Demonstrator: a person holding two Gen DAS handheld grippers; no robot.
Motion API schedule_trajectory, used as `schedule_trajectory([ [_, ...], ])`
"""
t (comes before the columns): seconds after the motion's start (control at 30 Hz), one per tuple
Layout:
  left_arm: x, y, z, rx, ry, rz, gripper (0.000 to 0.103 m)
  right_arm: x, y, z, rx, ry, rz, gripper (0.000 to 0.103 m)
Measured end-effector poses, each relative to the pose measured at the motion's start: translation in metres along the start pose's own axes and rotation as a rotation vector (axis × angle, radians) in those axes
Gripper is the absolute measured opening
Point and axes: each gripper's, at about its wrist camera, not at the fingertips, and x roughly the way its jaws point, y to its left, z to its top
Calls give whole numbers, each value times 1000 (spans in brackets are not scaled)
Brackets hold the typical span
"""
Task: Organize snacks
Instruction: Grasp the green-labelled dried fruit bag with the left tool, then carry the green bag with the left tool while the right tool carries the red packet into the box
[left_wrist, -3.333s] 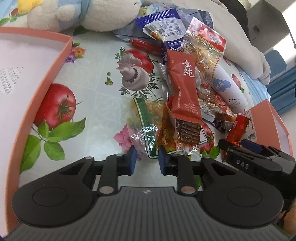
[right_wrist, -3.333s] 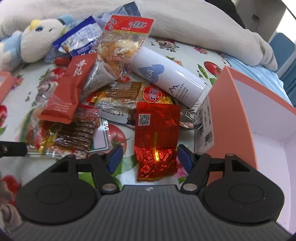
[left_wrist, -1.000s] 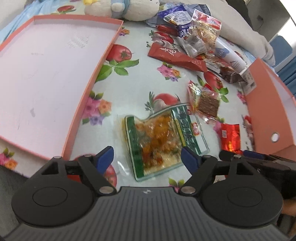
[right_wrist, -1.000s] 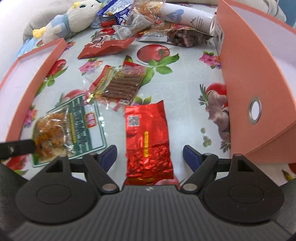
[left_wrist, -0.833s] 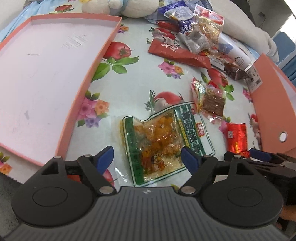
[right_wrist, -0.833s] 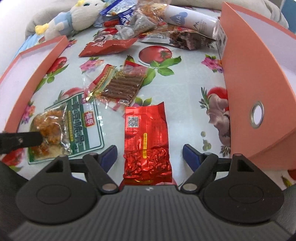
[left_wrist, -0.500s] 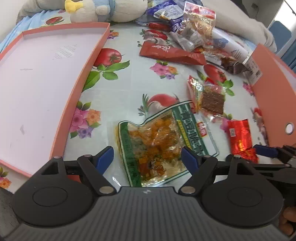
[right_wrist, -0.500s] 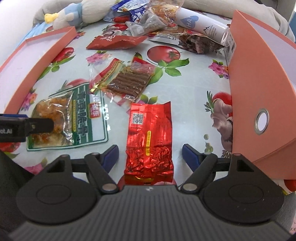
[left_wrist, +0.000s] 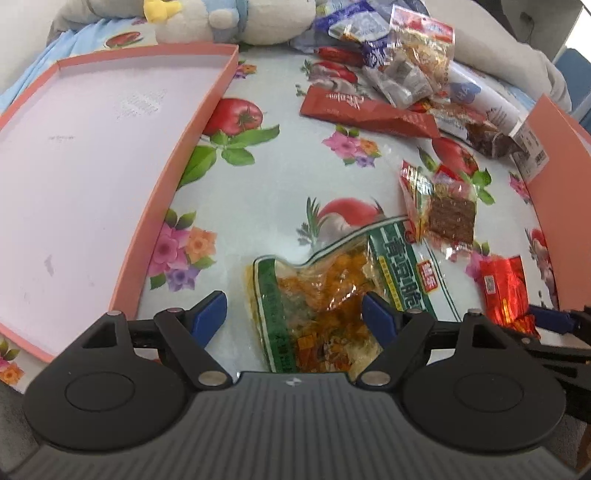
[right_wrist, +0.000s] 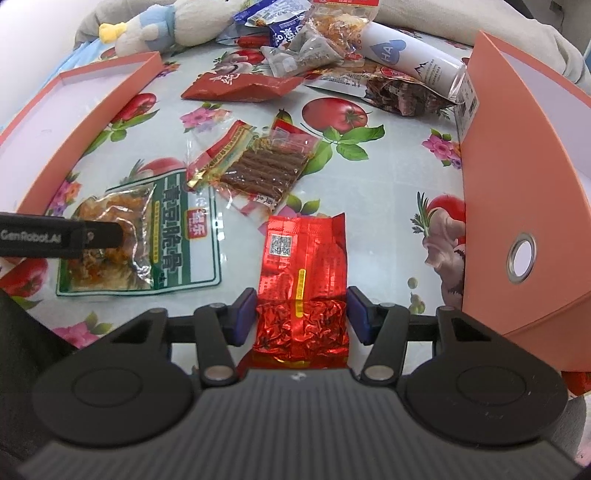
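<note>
2 orange boxes: the shallow lid (left_wrist: 92, 147) at left holds nothing, the deep box (right_wrist: 517, 192) at right shows only a bare inner wall. The right gripper (right_wrist: 301, 314) is closing around 1 red foil packet (right_wrist: 303, 280) (pads at its edges; contact I cannot tell), long axis pointing away from the gripper. The left gripper (left_wrist: 295, 317) stands wide over 1 green snack bag (left_wrist: 332, 295), approx. diagonal on the tablecloth (left_wrist: 258, 206).

plush toy (left_wrist: 221, 18), floral tablecloth (left_wrist: 258, 192), grey blanket (left_wrist: 498, 55)
</note>
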Motion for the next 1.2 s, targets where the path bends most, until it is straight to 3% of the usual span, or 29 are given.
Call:
schedule_trajectory([
  [0.27, 7, -5, 8, 43, 27, -7, 83, 1, -5, 4, 46, 26, 4, 55],
  [0.5, 3, -12, 10, 57, 49, -31, 55, 1, -10, 5, 44, 20, -4, 55],
  [0.7, -2, -9, 11, 23, 38, -50, 43, -4, -14, 10, 59, 7, -5, 55],
  [1.2, -42, 8, 11, -96, -15, -97, 35, -33, -22, 16, 111, -22, 26, 55],
])
